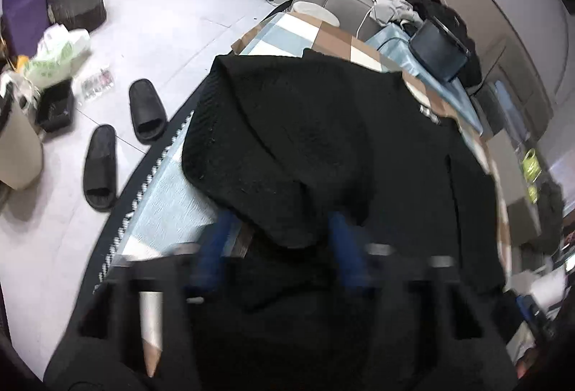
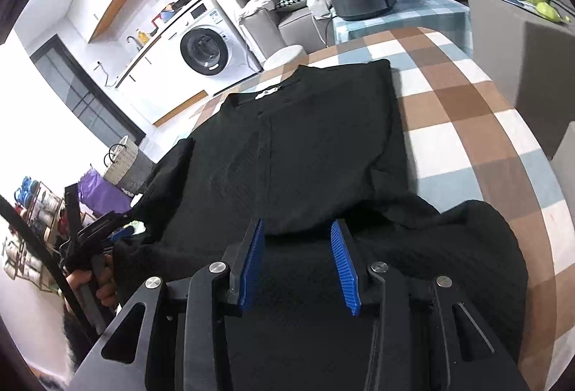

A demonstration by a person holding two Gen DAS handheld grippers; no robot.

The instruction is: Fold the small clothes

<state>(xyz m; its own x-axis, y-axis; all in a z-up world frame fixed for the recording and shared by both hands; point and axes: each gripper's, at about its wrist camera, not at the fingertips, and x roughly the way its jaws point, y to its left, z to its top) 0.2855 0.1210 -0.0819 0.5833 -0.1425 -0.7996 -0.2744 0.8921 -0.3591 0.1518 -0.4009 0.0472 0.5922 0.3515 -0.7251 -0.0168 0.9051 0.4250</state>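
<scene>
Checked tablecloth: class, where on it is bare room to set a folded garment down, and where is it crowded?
Bare: the checked tablecloth right of the black top, up to the grey box; a narrower strip beyond the collar. Crowded: the near edge, under bunched cloth and both grippers.

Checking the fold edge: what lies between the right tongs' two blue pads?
Only black garment cloth runs under the gap of the right tongs; the pads stand apart, seen in the right wrist view.
</scene>
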